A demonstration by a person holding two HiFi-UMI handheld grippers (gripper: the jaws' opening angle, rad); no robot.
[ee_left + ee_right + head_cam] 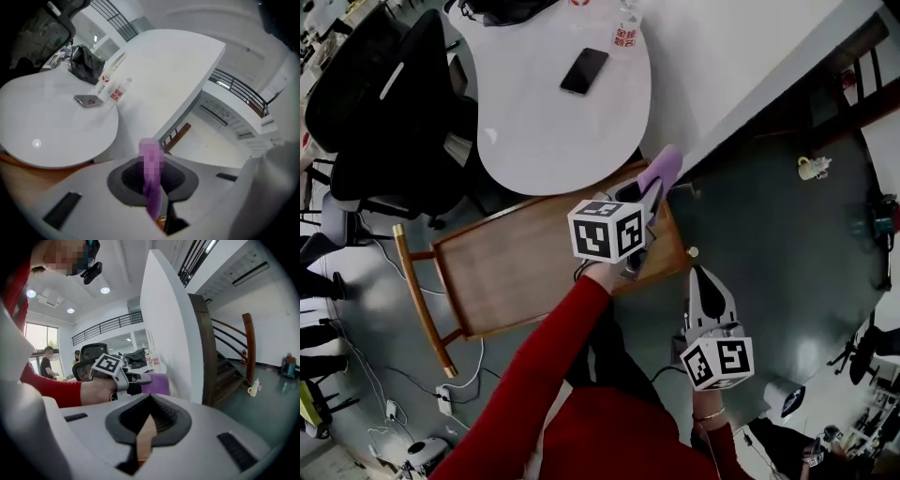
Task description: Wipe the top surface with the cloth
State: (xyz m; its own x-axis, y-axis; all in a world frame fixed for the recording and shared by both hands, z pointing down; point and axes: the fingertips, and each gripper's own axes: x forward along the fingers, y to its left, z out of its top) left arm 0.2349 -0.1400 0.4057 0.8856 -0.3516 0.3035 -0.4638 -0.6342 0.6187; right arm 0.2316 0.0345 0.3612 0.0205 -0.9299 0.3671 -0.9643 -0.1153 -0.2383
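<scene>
- White worktop [750,56] carries phone [584,70] and red-labelled bottle [625,36], print unreadable.
- Left tongs [649,194] pinch purple cloth [664,167] by wooden chair [516,272].
- Right tongs [701,279] pressed together, empty.

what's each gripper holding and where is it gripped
The left gripper pinches the purple cloth by one end; the right gripper holds nothing.

Red long sleeves [548,361], white cubes [607,230] with black square markers; perhaps a thin wrist bracelet [710,413]
</scene>
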